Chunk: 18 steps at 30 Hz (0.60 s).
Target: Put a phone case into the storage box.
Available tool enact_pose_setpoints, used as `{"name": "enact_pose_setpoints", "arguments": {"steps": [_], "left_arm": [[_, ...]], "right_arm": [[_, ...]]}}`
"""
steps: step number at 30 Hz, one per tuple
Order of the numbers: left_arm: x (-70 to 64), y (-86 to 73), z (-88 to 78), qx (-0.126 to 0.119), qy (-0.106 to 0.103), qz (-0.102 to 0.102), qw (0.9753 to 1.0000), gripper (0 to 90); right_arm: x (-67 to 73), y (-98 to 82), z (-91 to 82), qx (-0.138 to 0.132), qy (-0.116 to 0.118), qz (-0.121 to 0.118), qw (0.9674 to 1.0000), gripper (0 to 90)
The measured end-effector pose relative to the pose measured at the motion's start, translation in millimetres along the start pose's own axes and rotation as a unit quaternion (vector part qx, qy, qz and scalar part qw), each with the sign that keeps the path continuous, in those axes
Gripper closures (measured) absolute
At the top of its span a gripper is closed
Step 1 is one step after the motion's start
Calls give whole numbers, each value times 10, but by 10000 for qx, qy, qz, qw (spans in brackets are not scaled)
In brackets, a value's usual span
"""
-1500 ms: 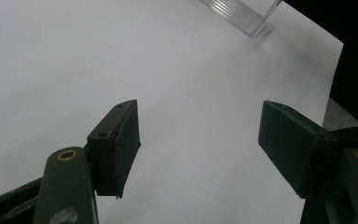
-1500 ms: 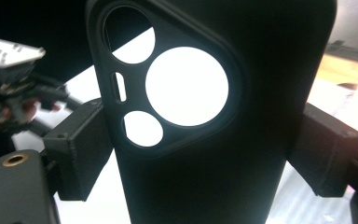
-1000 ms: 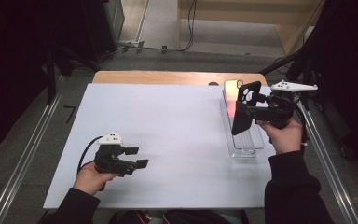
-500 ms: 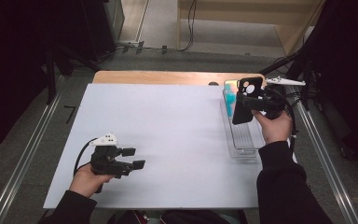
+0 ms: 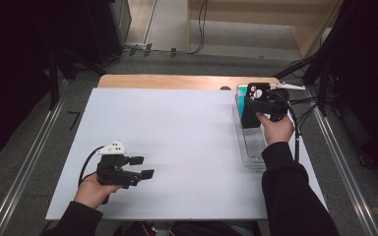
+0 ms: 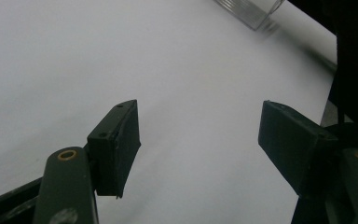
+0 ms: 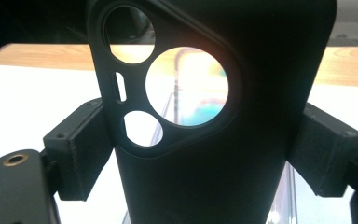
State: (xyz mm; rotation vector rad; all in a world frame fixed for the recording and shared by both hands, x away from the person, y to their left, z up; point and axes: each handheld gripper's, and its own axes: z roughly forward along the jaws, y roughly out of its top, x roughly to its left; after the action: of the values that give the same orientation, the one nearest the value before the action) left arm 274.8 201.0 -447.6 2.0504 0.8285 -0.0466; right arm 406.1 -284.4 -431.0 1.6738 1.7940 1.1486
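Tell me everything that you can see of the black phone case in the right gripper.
The black phone case looks like matte, soft plastic. Near its top is a raised camera panel with one large round hole, two smaller round holes and a narrow slot. It stands upright, and the right gripper is shut on its two long edges, one of the fingers pressing on each side. In the high view it hangs over the far end of the clear tray, at the table's right.

High view: fixed above the near edge of the table (image 5: 177, 128), facing forward and down, taking in the whole top. Left gripper view: low and close over the table (image 6: 177, 70), facing its right side, where the clear tray (image 6: 249, 7) sits. Right gripper view: pressed against the black case (image 7: 214, 140); probably the same tray (image 7: 168, 112) behind.
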Motion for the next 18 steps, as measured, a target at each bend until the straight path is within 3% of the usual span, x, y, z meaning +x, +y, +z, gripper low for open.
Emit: {"name": "enact_pose_setpoints", "arguments": {"steps": [13,18], "left_arm": [[-8,12,4,-20,-43,44,10000,296],[-12,16,21,-1,-27,68,10000,296]], "right_arm": [[-29,52,357,94,-440,96,9989,131],[-30,98,451,119,-498,68,9987,131]]}}
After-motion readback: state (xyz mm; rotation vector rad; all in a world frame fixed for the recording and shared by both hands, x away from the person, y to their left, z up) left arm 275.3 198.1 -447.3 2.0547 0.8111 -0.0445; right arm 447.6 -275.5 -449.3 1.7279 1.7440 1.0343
